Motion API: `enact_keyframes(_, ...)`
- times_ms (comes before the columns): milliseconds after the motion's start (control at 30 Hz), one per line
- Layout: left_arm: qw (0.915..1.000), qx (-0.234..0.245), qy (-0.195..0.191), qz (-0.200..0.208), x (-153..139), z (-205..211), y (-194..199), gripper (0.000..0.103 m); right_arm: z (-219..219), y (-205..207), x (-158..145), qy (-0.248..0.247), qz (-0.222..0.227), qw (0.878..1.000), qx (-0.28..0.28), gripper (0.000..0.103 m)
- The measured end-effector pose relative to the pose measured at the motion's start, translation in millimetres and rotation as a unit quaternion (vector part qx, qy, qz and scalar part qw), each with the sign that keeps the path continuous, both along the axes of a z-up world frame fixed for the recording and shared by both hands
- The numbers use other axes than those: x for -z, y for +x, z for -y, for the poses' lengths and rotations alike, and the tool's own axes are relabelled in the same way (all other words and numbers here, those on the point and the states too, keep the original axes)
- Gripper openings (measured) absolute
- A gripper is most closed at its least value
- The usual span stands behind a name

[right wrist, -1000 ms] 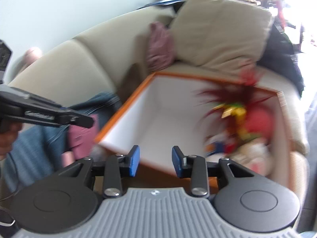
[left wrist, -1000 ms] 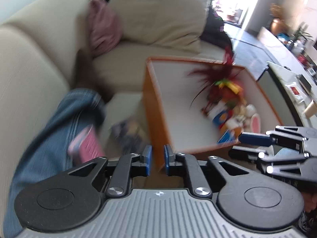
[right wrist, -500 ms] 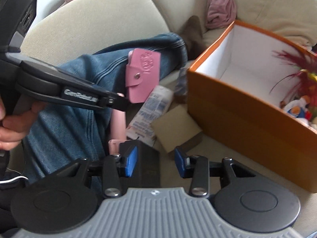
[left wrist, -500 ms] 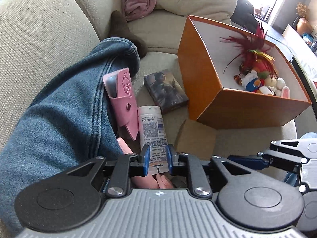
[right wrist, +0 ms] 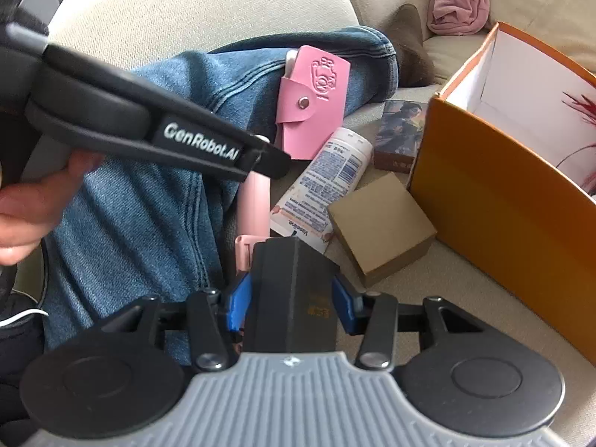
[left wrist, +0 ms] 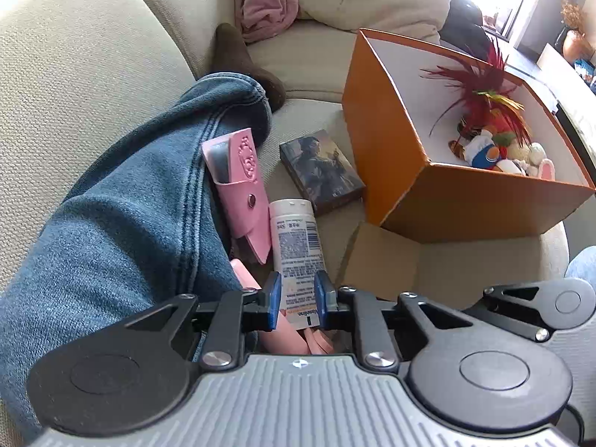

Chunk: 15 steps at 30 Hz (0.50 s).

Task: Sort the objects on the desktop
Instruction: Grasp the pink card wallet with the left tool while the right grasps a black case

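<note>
you are straddling the black box (right wrist: 294,290) on the sofa seat's near edge with the right gripper (right wrist: 292,303), jaws widening, pads apparently clear; centre it before closing. the left gripper (left wrist: 297,298), narrowly parted, is flanking the lotion tube (left wrist: 296,246).

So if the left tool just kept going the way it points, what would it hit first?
Most likely the white lotion tube: its near end already lies between the left tool's opening fingers. Whether the pads touch it is unclear, and so is the depth.
</note>
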State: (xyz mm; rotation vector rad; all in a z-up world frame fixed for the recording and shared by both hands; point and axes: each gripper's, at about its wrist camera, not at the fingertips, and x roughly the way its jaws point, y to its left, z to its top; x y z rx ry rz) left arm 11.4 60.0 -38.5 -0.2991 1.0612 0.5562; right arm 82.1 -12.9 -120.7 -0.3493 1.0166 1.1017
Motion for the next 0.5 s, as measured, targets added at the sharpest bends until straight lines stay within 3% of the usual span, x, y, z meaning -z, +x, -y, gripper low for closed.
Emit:
enact_keyframes(267, 0.9999, -0.011, 0.004, 0.012, -8.3, -7.2, -4.5, 0.023, -6.0, -7.6, 1.3, -0.018, 0.018, 1.000, -0.012, 0.048)
enact_keyframes(333, 0.9996, -0.018, 0.003, 0.022, -14.5, -12.5, -7.4, 0.029, -4.0, -6.1, -2.0, -0.014, 0.019, 1.000, -0.010, 0.036)
enact_keyframes(500, 0.9992, -0.023, 0.012, 0.032, -26.3, -24.8, -9.9, 0.031, 1.4, -0.2, -4.1, -0.015, 0.009, 1.000, 0.017, 0.034)
